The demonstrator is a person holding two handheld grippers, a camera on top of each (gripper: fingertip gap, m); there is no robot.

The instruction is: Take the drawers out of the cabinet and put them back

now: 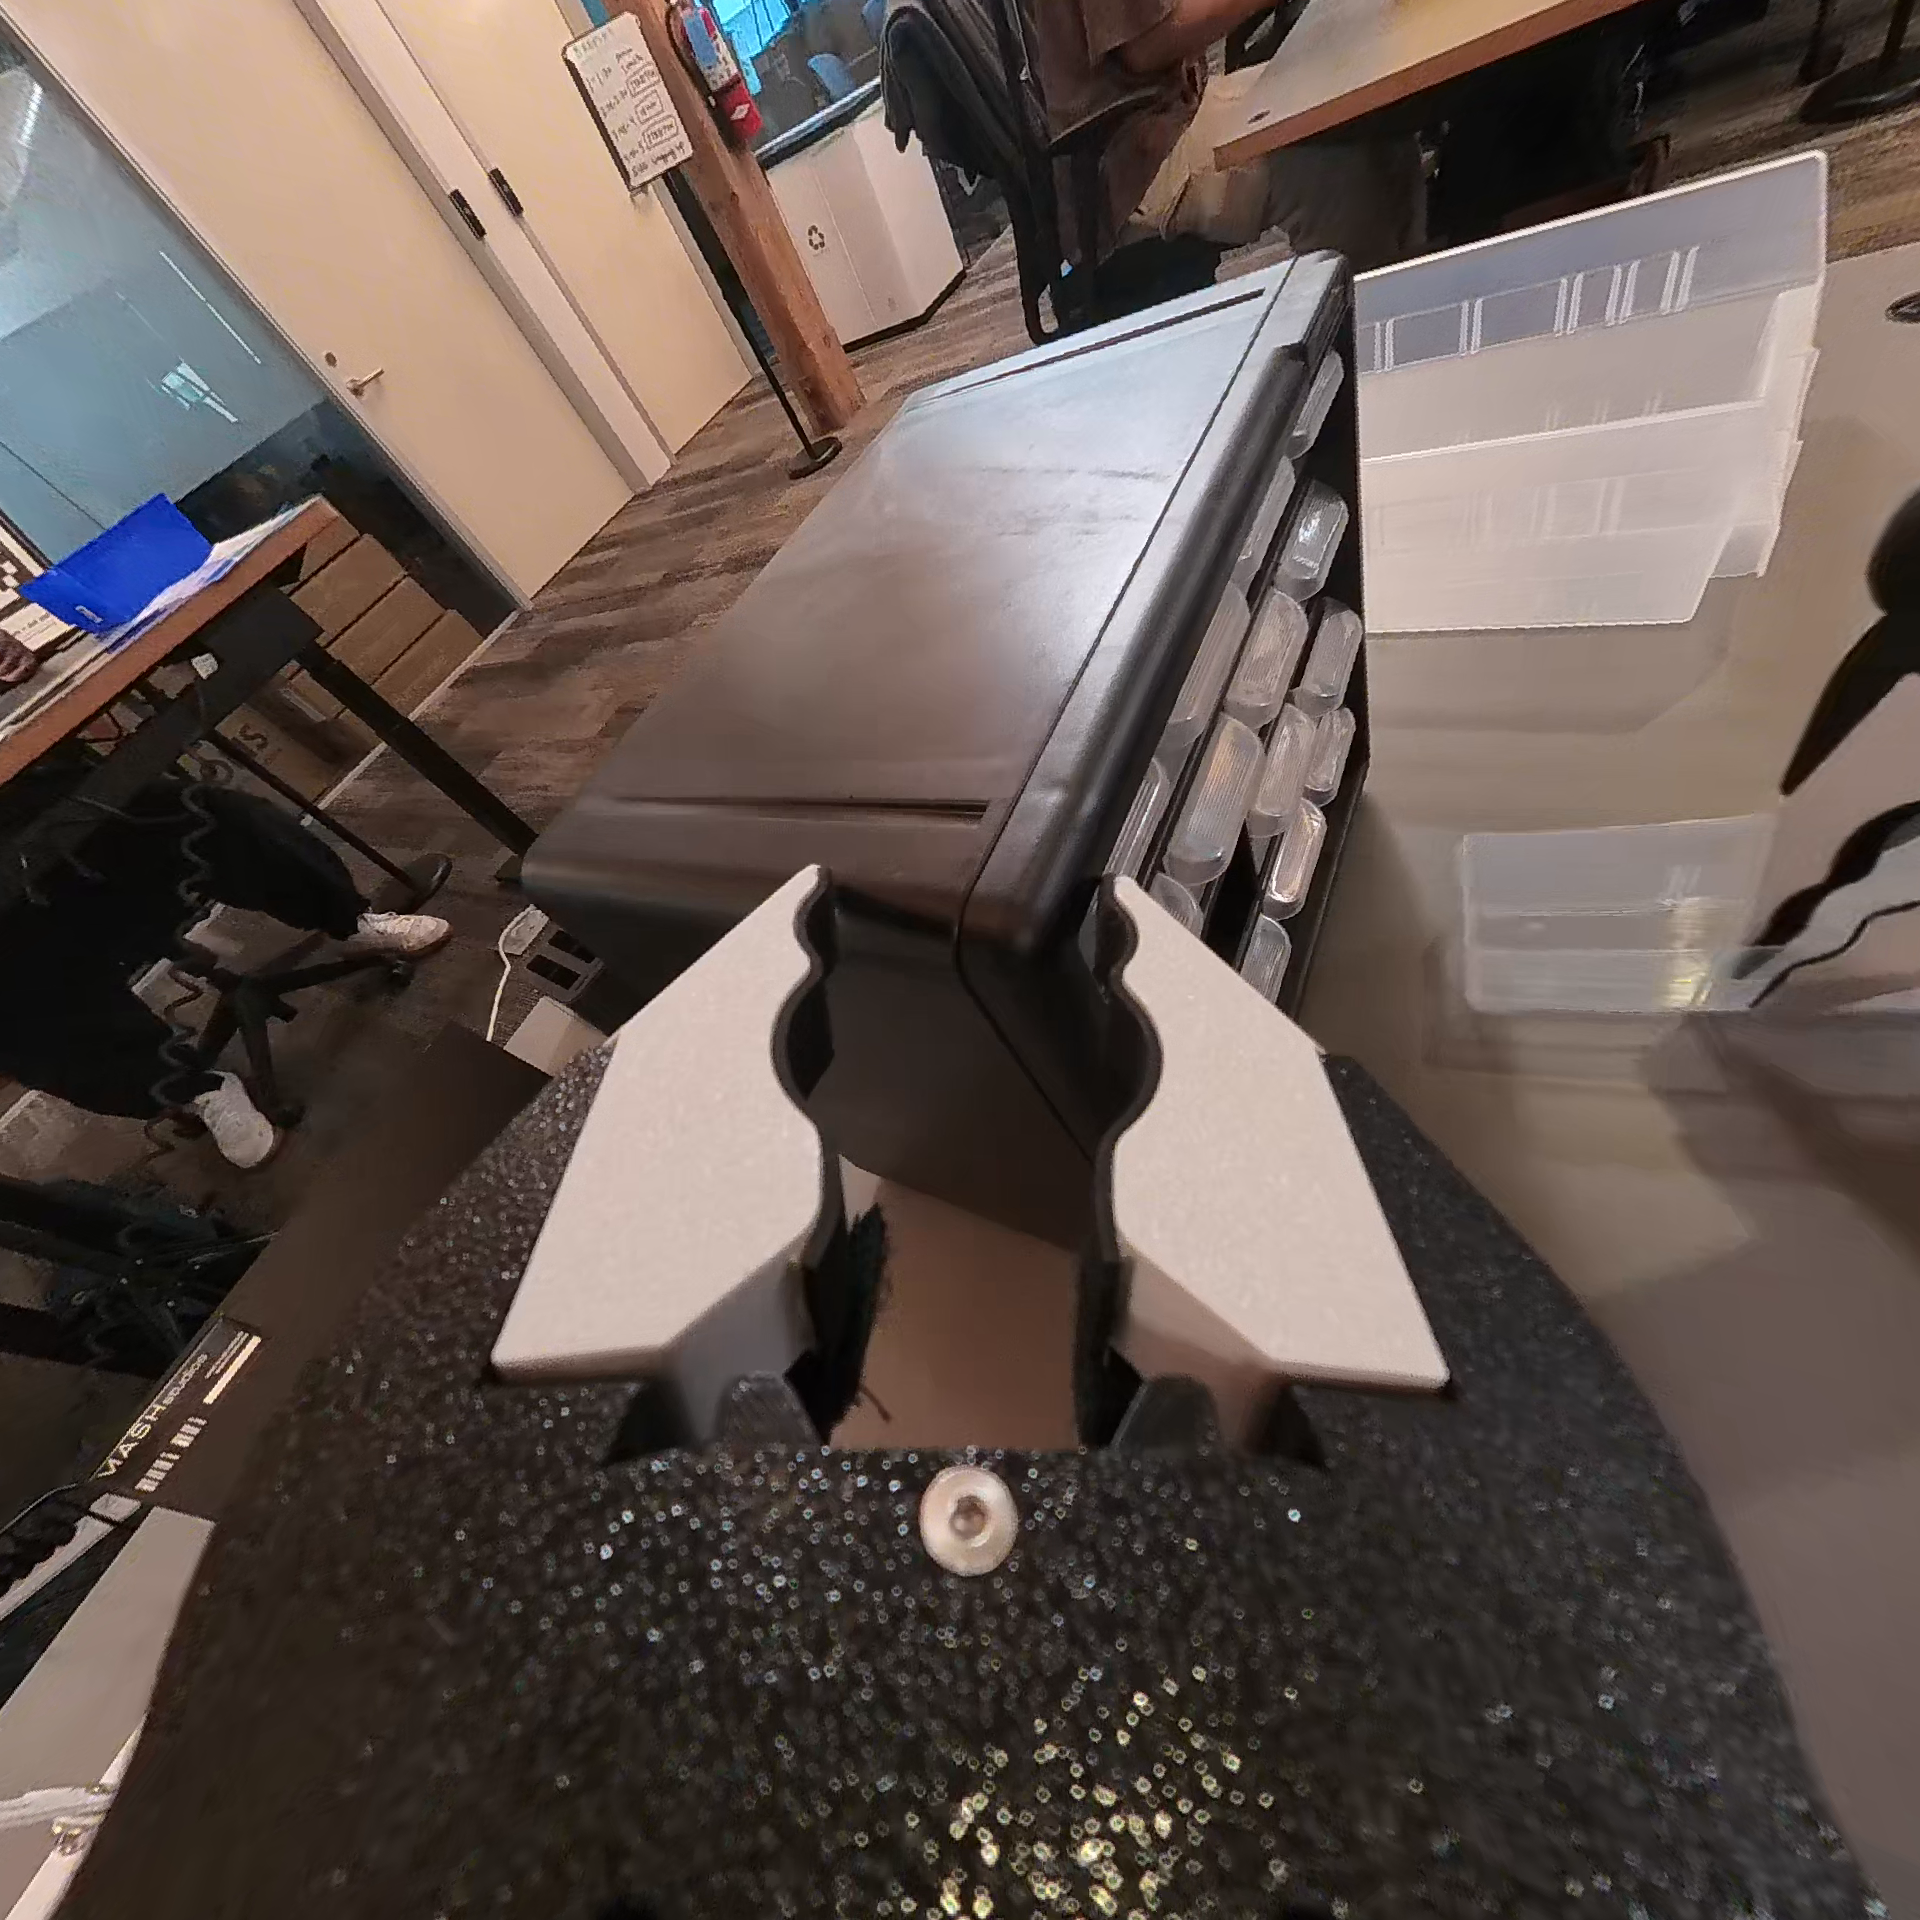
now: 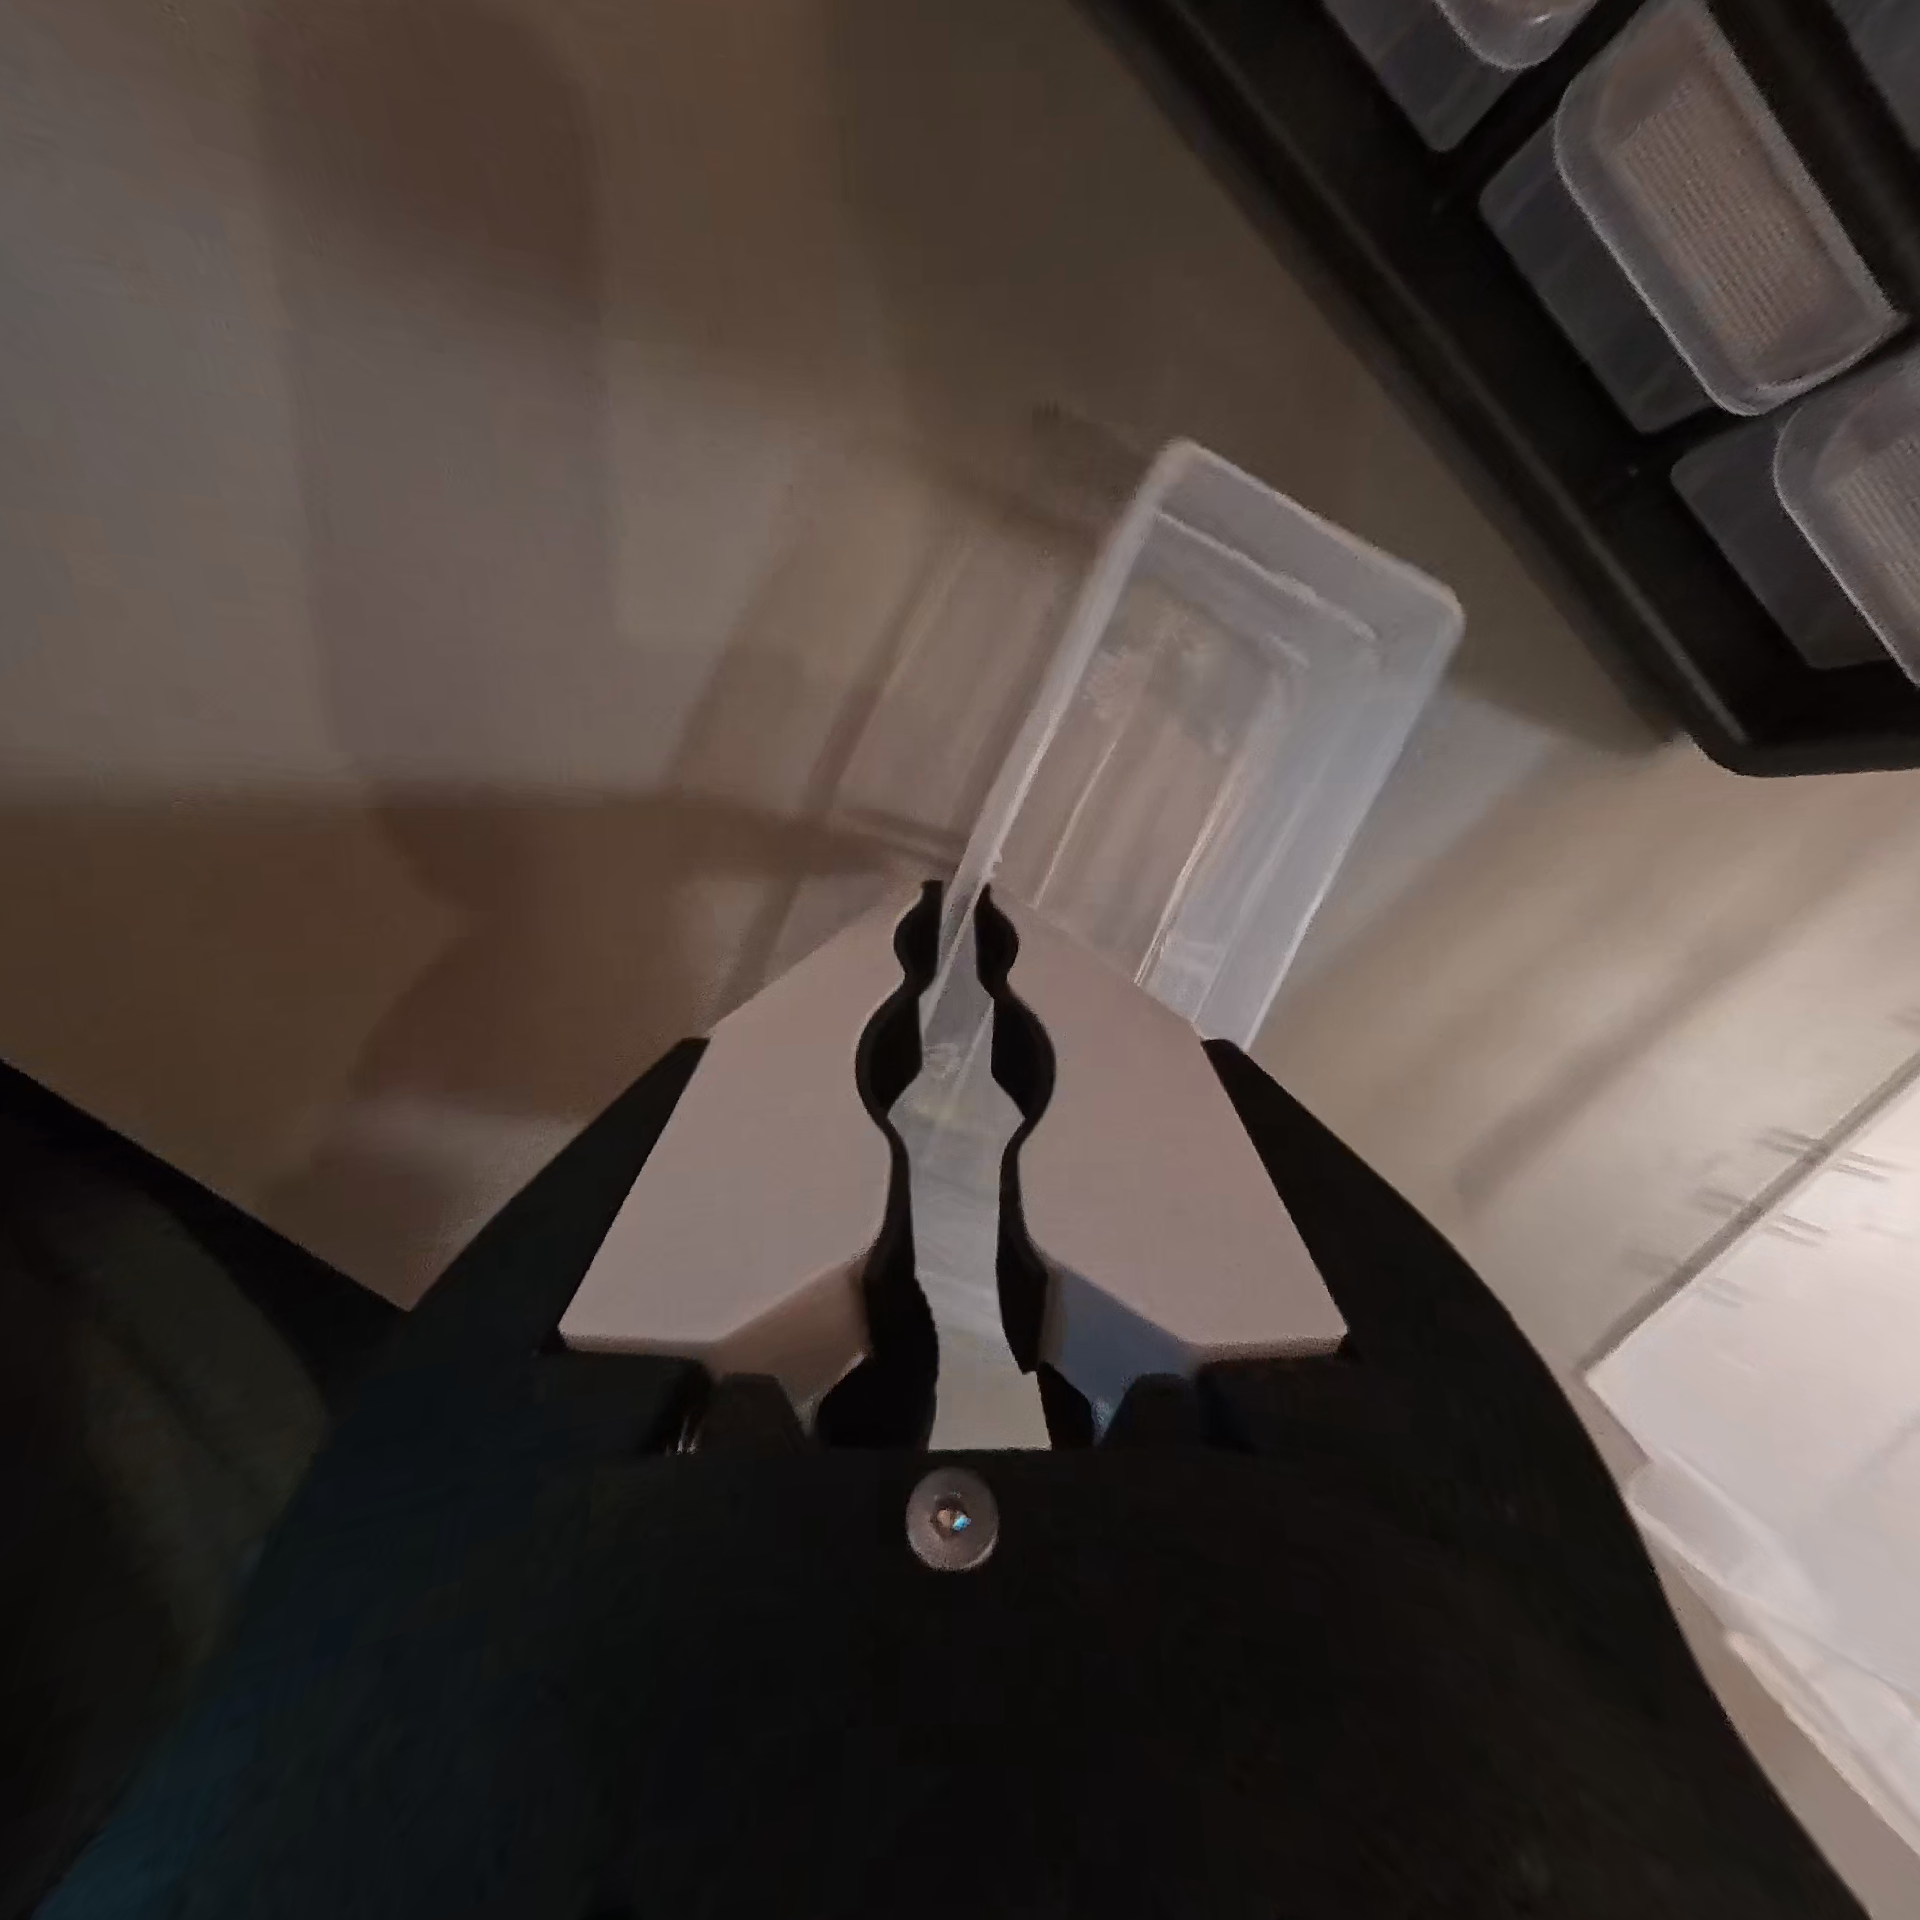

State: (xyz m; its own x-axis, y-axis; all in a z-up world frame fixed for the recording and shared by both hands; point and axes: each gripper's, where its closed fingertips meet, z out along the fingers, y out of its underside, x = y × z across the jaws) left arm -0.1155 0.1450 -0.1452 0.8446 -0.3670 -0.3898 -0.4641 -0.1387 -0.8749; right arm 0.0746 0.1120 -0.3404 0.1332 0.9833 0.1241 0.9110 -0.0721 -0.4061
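Drawers of clear plastic fill most slots in the black cabinet [image 1: 935,623], which is taken as the landmark throughout. One small drawer [image 2: 1226,727] is out of the cabinet and is pinched by a thin side wall between the nearly closed fingers of the right gripper [image 2: 961,899]; it is seen just beside the lower front edge of the cabinet, above the pale table [image 2: 416,416]. Whether it touches the table cannot be told, since the picture is blurred there. Larger clear drawers [image 1: 1579,416] are stacked on the table beyond the cabinet's front face.

The left gripper [image 1: 971,914] is spread wide, its fingers placed to either side of the cabinet's near top corner. No firm contact can be made out; it is judged to be steadying the cabinet.

The held drawer is judged to be light, stiff and thin-walled, with smooth sides that could slip in a loose pinch or crack under a hard one. A hold on the wall near its middle, as seen, is likely to let the drawer swing; the moulded front pull would be expected to give surer control when the drawer is lined up with an empty slot. The cabinet itself is likely light enough to be pushed back, so bracing is advised.
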